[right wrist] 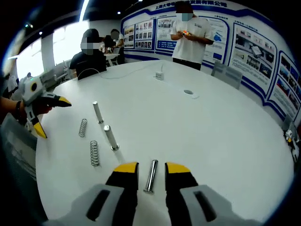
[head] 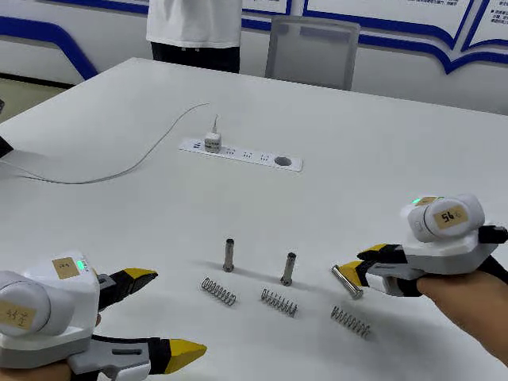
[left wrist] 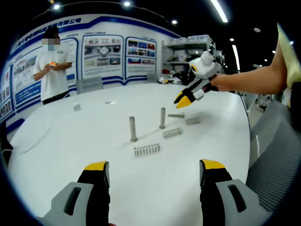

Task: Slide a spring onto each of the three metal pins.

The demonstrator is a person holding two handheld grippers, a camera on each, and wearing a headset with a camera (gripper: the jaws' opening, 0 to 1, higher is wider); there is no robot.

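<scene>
- right tool (right wrist: 152, 168): jaws narrowly spread, one on each side of the loose pin (right wrist: 151, 175). A gap shows on both sides of it, so it is not pinched.
- loose pin lies flat on the white worktop (head: 357, 143), its length running along the jaws and its far end poking past the yellow tips. In the head view it sits right at the tip of the right tool (head: 359, 266), tilted toward the near edge.
- near spring (head: 350, 321) lies flat just beside the loose pin, on the person's side, not touching it.
- left tool (head: 163, 313): jaws spread wide, holding nothing, low over the worktop at the near left and well apart from the parts.
- first pin (head: 228, 255) and second pin (head: 288, 269) stand upright near each other, between the two tools.
- left spring (head: 218, 291) lies flat just in front of the first pin, and middle spring (head: 279, 302) just in front of the second pin. Neither spring is on a pin.
- farther out: socket strip (head: 238, 153) set into the worktop, with a white plug (head: 213, 141) and a cable (head: 135, 159) trailing left.
- grey chair (head: 312, 51) and a standing person (head: 194, 24) at the far edge.
</scene>
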